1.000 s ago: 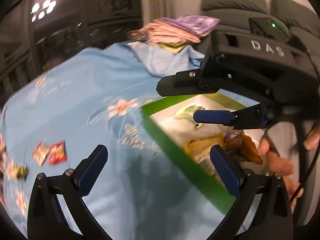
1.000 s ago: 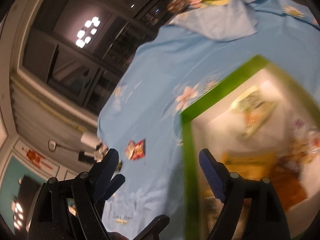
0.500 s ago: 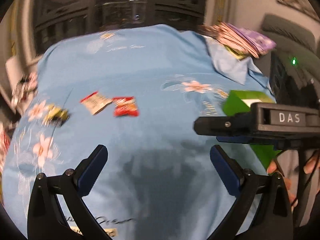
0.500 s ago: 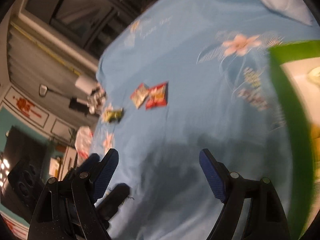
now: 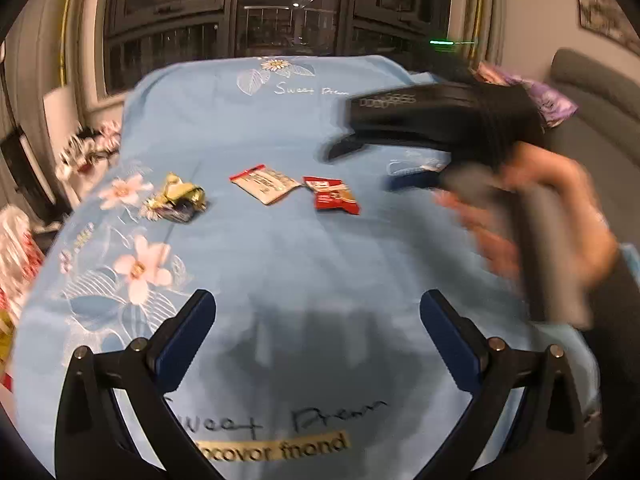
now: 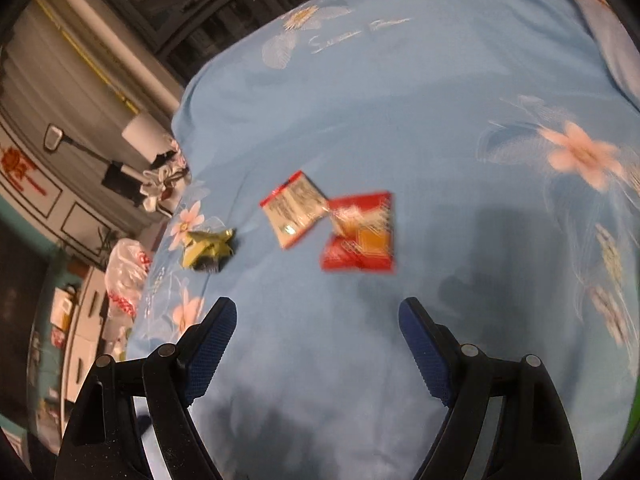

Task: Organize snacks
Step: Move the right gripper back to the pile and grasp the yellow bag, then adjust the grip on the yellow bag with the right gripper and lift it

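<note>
**Both grippers swung off the green box toward the loose snacks**

Since the earlier frames, both grippers had swept away from the green-rimmed box of snacks, which had filled the view a second before; only a green sliver (image 6: 634, 432) remained at the right edge of the right wrist view, and three loose packets now lay ahead.

The left gripper (image 5: 318, 334) stood with its blue-padded jaws wide apart and nothing between them, above bare blue cloth (image 5: 280, 264). The right gripper (image 6: 316, 342) was likewise spread wide and empty, hanging over the cloth just short of the packets. In the left wrist view the right gripper (image 5: 404, 168) appeared blurred at the right, with the person's hand (image 5: 560, 224) around its handle.

Beyond the jaws, a red packet (image 6: 360, 236) lay nearest, with a white packet edged in red (image 6: 294, 208) touching its left corner. A crumpled gold-green wrapper (image 6: 208, 248) sat apart to the left, beside a printed pink flower (image 5: 122, 190). Farther out, a pile of folded fabric (image 5: 548, 100) rested at the cloth's far right corner, and dark windows (image 5: 280, 20) stood behind.
</note>
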Demonstrator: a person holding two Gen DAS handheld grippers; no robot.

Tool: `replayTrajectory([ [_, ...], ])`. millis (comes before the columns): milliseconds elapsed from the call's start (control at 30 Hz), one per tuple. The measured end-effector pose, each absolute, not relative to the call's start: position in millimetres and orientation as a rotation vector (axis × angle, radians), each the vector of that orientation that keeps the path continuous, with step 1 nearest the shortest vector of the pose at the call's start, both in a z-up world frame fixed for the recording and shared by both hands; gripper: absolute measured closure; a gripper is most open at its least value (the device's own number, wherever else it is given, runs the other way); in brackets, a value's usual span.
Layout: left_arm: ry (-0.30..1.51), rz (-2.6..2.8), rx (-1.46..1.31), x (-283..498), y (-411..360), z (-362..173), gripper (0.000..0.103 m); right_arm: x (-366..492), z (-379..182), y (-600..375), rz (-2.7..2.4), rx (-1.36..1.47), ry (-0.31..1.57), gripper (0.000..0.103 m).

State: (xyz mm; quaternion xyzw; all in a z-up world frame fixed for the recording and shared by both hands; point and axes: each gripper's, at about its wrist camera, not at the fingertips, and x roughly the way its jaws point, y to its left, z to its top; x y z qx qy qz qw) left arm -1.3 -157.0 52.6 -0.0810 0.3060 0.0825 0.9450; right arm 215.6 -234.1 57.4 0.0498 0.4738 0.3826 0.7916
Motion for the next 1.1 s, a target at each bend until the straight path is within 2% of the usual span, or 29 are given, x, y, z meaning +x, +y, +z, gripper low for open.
replayTrajectory([
  [167, 0.653, 0.168, -0.189, -2, -156, 49, 0.0, 243, 56, -148, 0.807, -0.078, 1.004, 0.019],
  [333, 0.66, 0.136, -0.202, -6, -147, 49, 0.001, 240, 61, -81, 1.022, 0.036, 1.064, 0.019],
  [467, 0.667, 0.15, -0.318, -13, -121, 52, 0.0, 213, 52, -20, 1.079, -0.194, 1.014, 0.019],
  [567, 0.634, 0.172, -0.413, -25, -101, 56, 0.0, 200, 23, 10, 1.067, -0.296, 1.076, 0.019],
  [600, 0.632, 0.183, -0.428, -28, -96, 57, 0.0, 198, 16, 16, 1.037, -0.337, 1.078, 0.025],
  [633, 0.63, 0.202, -0.444, -31, -91, 57, 0.0, 195, 6, 23, 1.002, -0.387, 1.061, 0.035],
  [667, 0.626, 0.228, -0.462, -36, -85, 57, 0.0, 194, -1, 25, 0.969, -0.402, 1.053, 0.044],
  [700, 0.625, 0.246, -0.472, -39, -80, 56, 0.0, 194, -3, 24, 0.955, -0.389, 1.039, 0.046],
  [767, 0.632, 0.269, -0.476, -45, -74, 56, 0.0, 198, -2, 16, 0.962, -0.321, 1.053, 0.056],
  [867, 0.652, 0.312, -0.458, -53, -68, 56, 0.0, 206, 4, -10, 0.987, -0.235, 1.101, 0.056],
  [1100, 0.645, 0.3, -0.448, -64, -67, 55, 0.0, 170, 34, -119, 1.065, -0.146, 1.048, 0.056],
])
